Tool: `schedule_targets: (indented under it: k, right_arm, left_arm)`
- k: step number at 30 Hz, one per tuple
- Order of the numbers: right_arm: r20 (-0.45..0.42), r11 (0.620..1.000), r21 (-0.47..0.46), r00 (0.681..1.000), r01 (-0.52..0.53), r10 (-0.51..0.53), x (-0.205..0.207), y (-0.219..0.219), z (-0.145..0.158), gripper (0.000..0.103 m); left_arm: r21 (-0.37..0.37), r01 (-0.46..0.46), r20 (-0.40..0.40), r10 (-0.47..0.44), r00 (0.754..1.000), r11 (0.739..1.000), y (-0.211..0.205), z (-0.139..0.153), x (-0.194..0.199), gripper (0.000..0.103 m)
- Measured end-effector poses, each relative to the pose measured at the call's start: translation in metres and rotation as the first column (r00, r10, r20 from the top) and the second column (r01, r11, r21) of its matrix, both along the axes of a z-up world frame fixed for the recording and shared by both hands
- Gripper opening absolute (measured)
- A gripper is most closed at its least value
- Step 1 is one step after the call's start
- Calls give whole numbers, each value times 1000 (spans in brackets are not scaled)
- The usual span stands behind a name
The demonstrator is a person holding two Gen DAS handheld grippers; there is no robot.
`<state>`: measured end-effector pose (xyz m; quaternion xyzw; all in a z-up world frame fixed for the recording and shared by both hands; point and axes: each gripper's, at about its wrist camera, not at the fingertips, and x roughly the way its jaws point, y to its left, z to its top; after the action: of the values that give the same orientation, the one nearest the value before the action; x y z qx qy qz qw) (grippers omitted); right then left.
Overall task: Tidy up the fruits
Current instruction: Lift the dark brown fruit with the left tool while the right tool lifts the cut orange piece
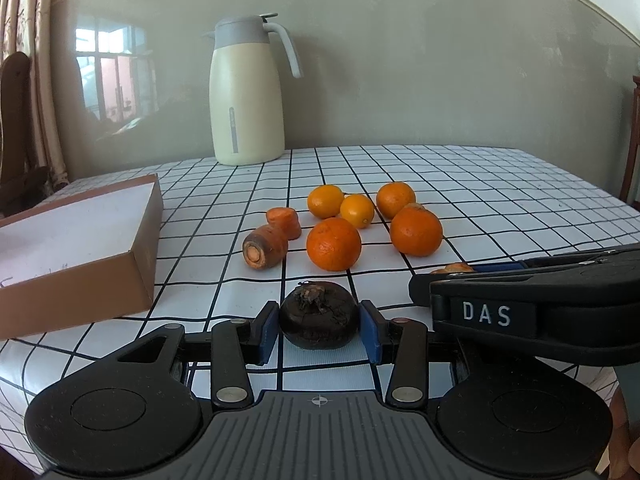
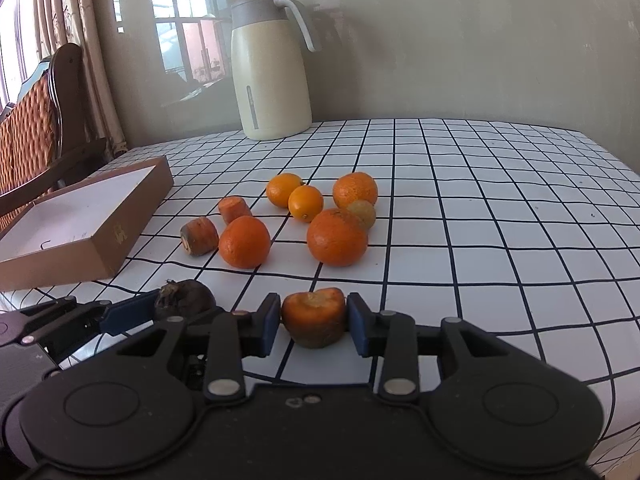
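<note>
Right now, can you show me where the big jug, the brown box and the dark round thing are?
Jug (image 1: 248, 108): left wrist view, middle of its cream body.
Brown box (image 2: 108, 240): right wrist view, its near side wall.
Dark round thing (image 1: 318, 316): left wrist view, its front, between the left fingers.

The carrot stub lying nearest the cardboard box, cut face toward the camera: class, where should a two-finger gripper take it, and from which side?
Grip the carrot stub across its round flanks, midway along, coming from above on the near side. It lies on its side, so the curved sides give opposed surfaces; the cut end is too flat-on. The second carrot piece touches behind, and the cardboard box leaves room on the left.
</note>
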<state>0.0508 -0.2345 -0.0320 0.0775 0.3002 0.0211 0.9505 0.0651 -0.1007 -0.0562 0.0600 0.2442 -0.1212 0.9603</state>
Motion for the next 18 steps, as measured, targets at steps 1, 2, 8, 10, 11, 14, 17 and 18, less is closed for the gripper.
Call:
schedule_targets:
  k: [1, 2, 8, 10, 11, 14, 17, 18]
  right_arm:
    - [1, 1000, 6, 1000, 3, -3, -1, -1, 0, 27]
    - [2, 1000, 8, 1000, 5, -5, -1, -2, 0, 27]
    - [10, 1000, -12, 1000, 6, -6, -2, 1, -1, 26]
    - [12, 1000, -13, 1000, 5, -5, -3, 1, 0, 26]
    - [12, 1000, -10, 1000, 5, -5, -4, 0, 0, 26]
    - [27, 1000, 16, 1000, 15, -15, -7, -5, 3, 26]
    - [43, 999, 48, 999, 19, -21, -10, -10, 7, 26]
    - [48, 999, 51, 999, 16, -18, -10, -9, 8, 26]
  left_arm:
    - [-9, -15, -2, 15, 1000, 1000, 1, -1, 0, 57]
    - [-18, -40, -5, 40, 999, 999, 4, -1, 1, 61]
    - [-17, -5, 9, 5, 1000, 1000, 1, -2, -2, 43]
    - [10, -5, 28, 4, 1000, 1000, -3, -3, -5, 42]
    - [0, -7, 23, 7, 1000, 1000, -2, -2, -5, 42]
    - [-26, -28, 15, 28, 999, 999, 5, 1, -5, 42]
    - [-43, -36, 39, 38, 999, 998, 12, 8, -7, 42]
    - [-48, -40, 48, 42, 998, 998, 15, 11, -9, 42]
